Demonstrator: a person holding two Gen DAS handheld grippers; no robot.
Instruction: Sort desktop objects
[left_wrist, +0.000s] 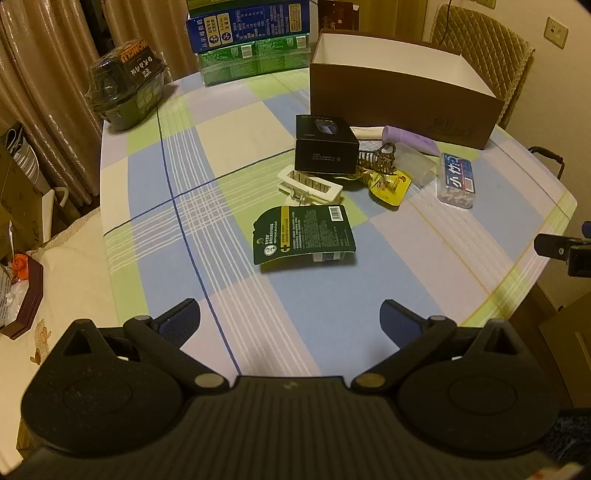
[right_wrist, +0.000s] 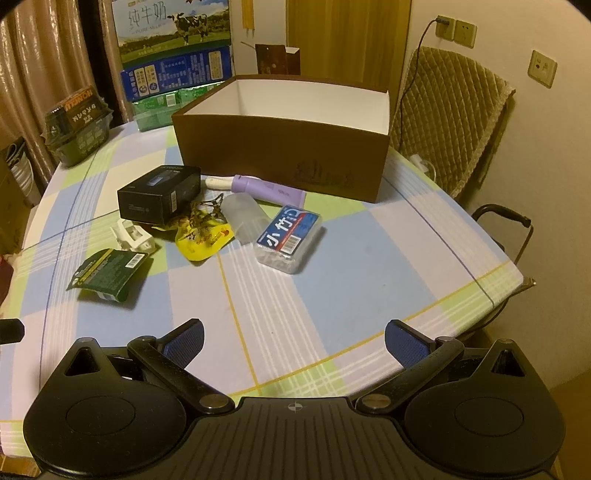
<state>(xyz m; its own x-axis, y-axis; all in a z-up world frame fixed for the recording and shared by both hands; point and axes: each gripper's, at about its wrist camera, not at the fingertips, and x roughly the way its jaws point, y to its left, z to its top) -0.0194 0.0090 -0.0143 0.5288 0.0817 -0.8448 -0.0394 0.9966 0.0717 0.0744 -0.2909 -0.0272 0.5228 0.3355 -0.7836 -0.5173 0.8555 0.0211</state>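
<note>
Ahead, nearest right gripper (right_wrist: 294, 341), fingers wide like left gripper (left_wrist: 290, 319): toothpick box (right_wrist: 289, 239), long axis tilted toward brown box (right_wrist: 280, 162).

A: What's on the cloth?

B: Brown cardboard box (right_wrist: 280, 155), open top, white inside, upright at 12 o'clock; black carton (right_wrist: 159, 198) at 10, lying flat; purple tube (right_wrist: 267, 190) with white cap just in front of the box wall.

A: The rest?

B: Clear floss-pick case (right_wrist: 288, 239), blue label up, dead centre; frosted cap (right_wrist: 243, 216) touching it at 11; yellow sachet (right_wrist: 203, 242) under a brown claw clip (right_wrist: 201, 218); white clip (right_wrist: 133, 236) and dark green packet (right_wrist: 107, 275) at 9.
</note>
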